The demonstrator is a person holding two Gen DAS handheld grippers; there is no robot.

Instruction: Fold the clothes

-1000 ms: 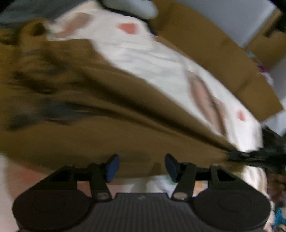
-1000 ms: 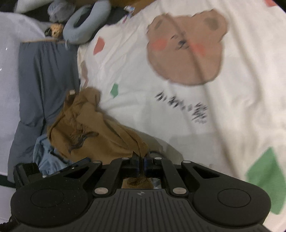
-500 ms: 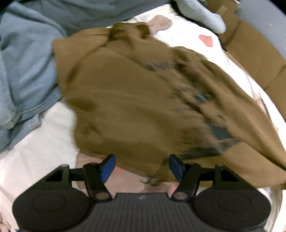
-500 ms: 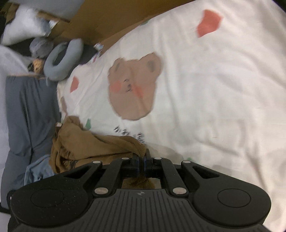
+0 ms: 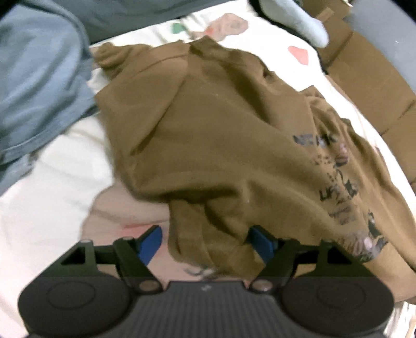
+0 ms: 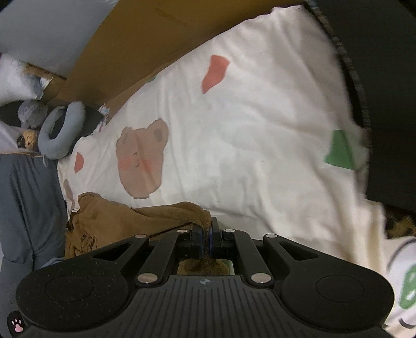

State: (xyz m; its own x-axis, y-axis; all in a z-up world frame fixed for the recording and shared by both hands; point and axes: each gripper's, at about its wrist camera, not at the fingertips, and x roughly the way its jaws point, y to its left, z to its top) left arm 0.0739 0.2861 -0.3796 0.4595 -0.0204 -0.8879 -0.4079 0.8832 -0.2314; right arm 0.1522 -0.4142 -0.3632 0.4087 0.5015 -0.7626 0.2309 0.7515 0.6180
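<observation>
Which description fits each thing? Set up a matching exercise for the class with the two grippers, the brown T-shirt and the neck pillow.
Things:
1. left gripper
2. right gripper
3. brown T-shirt
4. neck pillow

Descriptions:
A. grey-blue, at the bed's edge
B. shut on cloth
C. crumpled on the bear-print sheet
D. open, cloth between its pads

Pairs: 1-D, 2-B, 3-C, 4-A

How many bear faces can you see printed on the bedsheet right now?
2: one whole bear face mid-sheet in the right wrist view, one partial bear face beyond the brown shirt in the left; possibly the same bear. Others may be covered.
</observation>
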